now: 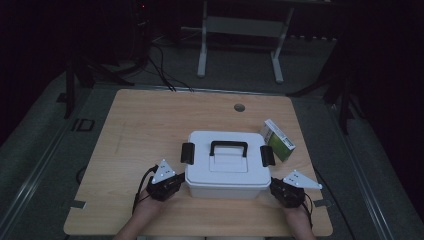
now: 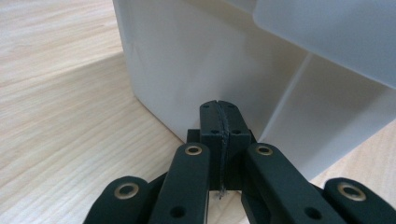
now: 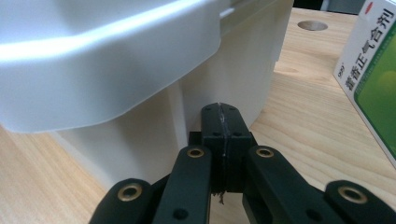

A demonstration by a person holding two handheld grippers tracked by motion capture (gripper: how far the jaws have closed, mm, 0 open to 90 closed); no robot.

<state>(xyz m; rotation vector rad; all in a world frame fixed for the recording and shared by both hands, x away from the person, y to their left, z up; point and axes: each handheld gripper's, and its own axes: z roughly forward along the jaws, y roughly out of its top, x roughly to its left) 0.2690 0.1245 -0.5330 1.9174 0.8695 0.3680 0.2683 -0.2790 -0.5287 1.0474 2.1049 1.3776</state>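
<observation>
white box (black handle) — green-white carton

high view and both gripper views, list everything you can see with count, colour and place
storage box: 1, white, lid on, black handle on top, near middle of the table
side latches: 2, black, one at each end of the lid
carton: 1, white and green, right of the storage box, beyond it
table: 1, light wood, round hole near its far edge
frame: 1, white, on the floor beyond the table
left gripper: 1, black, jaws shut, at the box's left wall
right gripper: 1, black, jaws shut, at the box's right wall
hands: 2, at the near edge
</observation>
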